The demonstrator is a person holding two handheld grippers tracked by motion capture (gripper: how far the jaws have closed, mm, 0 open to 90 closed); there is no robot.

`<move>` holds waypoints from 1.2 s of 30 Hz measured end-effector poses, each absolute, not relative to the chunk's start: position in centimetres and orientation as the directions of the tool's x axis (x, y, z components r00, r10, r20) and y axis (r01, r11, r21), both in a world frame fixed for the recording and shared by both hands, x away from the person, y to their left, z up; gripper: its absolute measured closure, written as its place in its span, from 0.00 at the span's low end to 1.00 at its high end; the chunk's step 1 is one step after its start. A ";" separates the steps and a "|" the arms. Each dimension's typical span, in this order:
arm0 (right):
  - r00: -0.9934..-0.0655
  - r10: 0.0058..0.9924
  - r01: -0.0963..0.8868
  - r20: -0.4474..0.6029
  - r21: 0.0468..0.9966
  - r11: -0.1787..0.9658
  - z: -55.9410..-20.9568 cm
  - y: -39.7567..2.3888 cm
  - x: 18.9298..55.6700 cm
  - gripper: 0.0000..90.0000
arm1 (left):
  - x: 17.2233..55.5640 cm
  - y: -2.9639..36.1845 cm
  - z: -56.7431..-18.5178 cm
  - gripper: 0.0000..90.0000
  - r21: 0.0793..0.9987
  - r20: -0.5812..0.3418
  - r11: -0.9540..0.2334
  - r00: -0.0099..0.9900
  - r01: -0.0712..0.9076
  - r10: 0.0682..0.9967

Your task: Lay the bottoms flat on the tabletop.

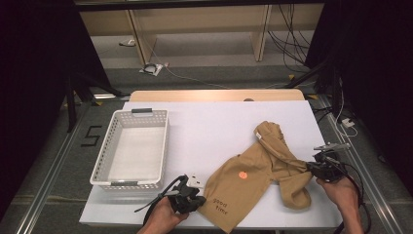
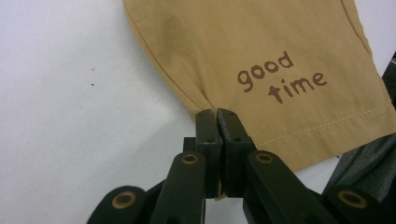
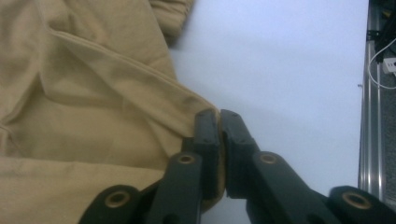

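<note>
From the high view, a tan cotton garment (image 1: 263, 168) printed with an orange dot and the brown words "good time" lies crumpled on the white table top (image 1: 214, 126), toward its near right part, one end bunched toward the far side and another lobe hanging toward the near edge. The left gripper (image 1: 200, 198), held in the person's left hand (image 1: 163, 217), sits at the near edge of the table and pinches the garment's near left corner. The right gripper (image 1: 311, 167), in the right hand (image 1: 343, 190), grips the garment's right edge near the table's right side. A white perforated plastic basket (image 1: 109, 146) stands on the left of the table, well apart from the garment. In the left gripper view, the two black jaws are closed tight on the hemmed edge of the garment (image 2: 261, 51), just left of the lettering. In the right gripper view, the jaws are nearly together, clamped on a folded edge of the garment (image 3: 93, 116), with bare white table to the right.
</note>
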State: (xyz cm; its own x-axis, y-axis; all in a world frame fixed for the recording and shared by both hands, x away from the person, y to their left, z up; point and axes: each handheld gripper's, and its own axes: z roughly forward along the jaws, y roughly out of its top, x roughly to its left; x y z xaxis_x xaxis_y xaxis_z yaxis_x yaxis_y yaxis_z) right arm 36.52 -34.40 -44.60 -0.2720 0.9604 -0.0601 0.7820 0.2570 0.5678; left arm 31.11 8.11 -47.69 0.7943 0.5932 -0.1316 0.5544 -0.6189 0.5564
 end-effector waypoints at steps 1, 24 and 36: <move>-0.276 0.959 0.777 -0.056 0.575 0.257 -44.4 -34.3 36.5 0.90 | 31.2 8.1 -47.7 0.96 0.557 -0.137 -0.612 0.789 0.561 0.599; -0.458 0.889 0.618 -0.012 0.715 0.327 -40.2 -27.6 36.6 0.46 | 35.7 6.3 -45.2 0.37 0.692 -0.194 -0.424 0.715 0.585 0.671; -0.507 0.860 0.628 -0.059 0.659 0.415 -41.7 -24.7 37.5 0.44 | 38.5 4.1 -46.3 0.35 0.683 -0.169 -0.435 0.707 0.586 0.687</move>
